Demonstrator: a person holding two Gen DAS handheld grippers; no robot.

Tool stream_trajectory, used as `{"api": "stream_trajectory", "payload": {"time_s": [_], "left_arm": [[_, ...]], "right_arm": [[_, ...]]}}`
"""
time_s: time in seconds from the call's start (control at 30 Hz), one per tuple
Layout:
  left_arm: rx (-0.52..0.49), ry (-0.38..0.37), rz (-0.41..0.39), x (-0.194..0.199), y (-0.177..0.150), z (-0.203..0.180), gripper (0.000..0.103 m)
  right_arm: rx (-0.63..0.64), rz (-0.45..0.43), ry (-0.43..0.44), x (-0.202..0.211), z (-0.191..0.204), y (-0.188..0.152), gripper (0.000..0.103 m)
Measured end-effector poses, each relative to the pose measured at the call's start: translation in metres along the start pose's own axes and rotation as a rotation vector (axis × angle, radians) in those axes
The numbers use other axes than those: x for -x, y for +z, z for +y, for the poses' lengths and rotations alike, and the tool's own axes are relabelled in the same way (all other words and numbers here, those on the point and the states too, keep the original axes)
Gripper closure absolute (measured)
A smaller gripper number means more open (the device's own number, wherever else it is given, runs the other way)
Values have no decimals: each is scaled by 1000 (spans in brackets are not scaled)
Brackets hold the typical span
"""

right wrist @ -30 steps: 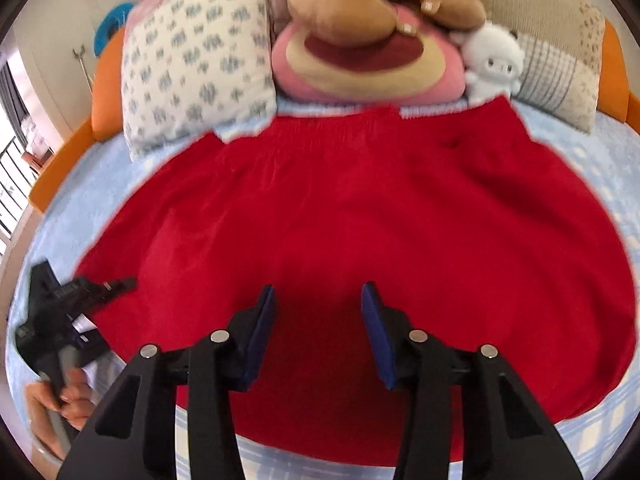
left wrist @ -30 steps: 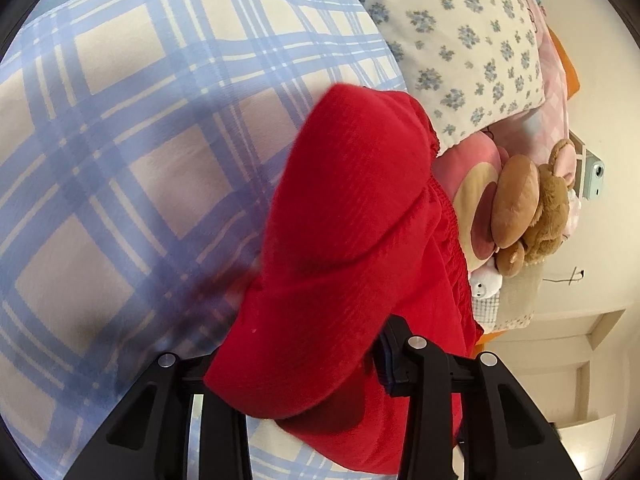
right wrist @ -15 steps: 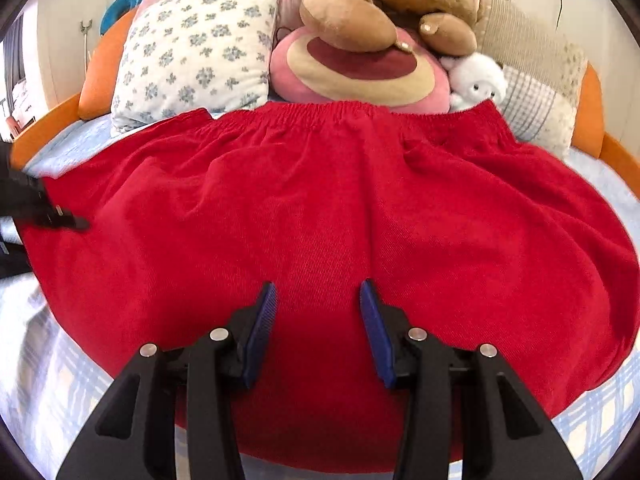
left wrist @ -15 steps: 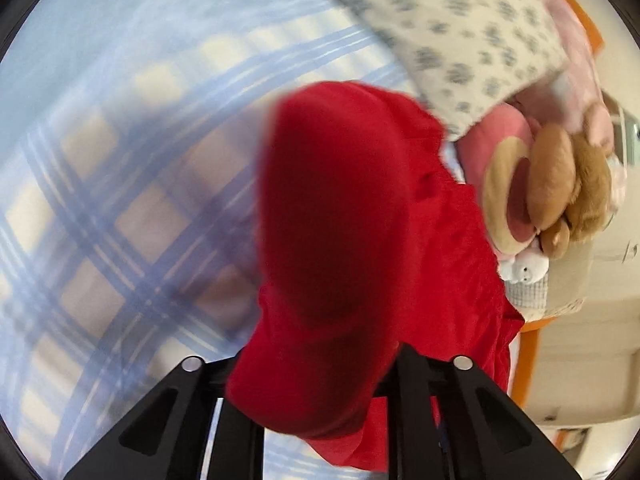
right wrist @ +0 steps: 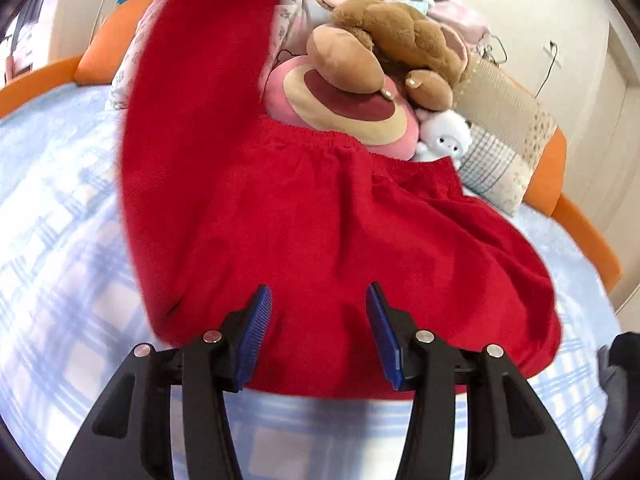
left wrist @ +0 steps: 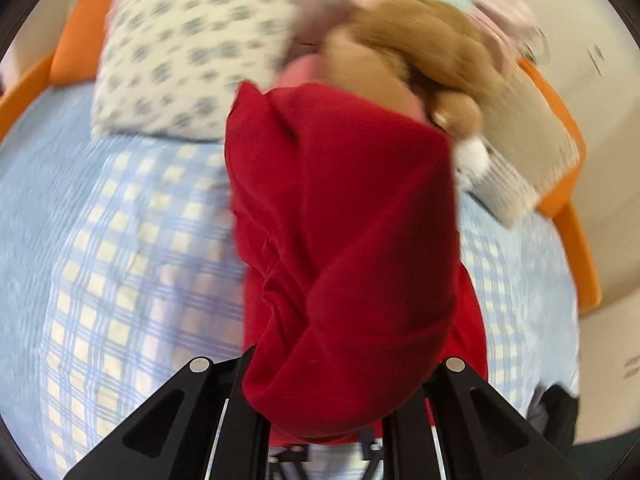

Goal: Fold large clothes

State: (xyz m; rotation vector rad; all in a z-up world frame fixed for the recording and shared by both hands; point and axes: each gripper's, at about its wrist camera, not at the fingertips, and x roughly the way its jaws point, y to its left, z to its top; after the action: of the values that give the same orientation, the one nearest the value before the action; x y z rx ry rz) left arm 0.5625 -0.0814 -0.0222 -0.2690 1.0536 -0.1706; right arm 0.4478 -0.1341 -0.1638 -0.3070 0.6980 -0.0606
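The red skirt (right wrist: 360, 248) lies on the plaid bed (right wrist: 60, 240), waistband against the plush toys (right wrist: 360, 80). The left gripper (left wrist: 320, 432) clamps its lifted left edge; the right gripper (right wrist: 316, 336) hovers wide open, empty, above the hem

A home bedroom: a bed with a blue-checked quilt (right wrist: 60, 248), a floral-print pillow (left wrist: 180, 60) and a brown plush bear (right wrist: 400, 44).
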Motion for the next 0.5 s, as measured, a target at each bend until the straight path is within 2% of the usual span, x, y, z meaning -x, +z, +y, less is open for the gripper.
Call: {"api": "stream_trajectory", "payload": {"time_s": [0.13,0.27,0.3,0.4,0.5], "left_arm": [[-150,76,4,-6,-20,-80,89],[-288,157,-44,-18,-48,-145,89],[-366,198,-72,-25,-62,-167,89],[-510,273,-99,-51,-91,-210,89],[-592,318,-90,-84,-120,-235,89]], "right_arm": [[-27,17,-2,-1,-9,-2,53],[-46,38,-8,-2,-16,-6,53],[-47,41,-11,-2,-17,-8,53],[-55,54,1,-3,-19,-14,53],[-74,55,10,-2,-20,-16,53]]}}
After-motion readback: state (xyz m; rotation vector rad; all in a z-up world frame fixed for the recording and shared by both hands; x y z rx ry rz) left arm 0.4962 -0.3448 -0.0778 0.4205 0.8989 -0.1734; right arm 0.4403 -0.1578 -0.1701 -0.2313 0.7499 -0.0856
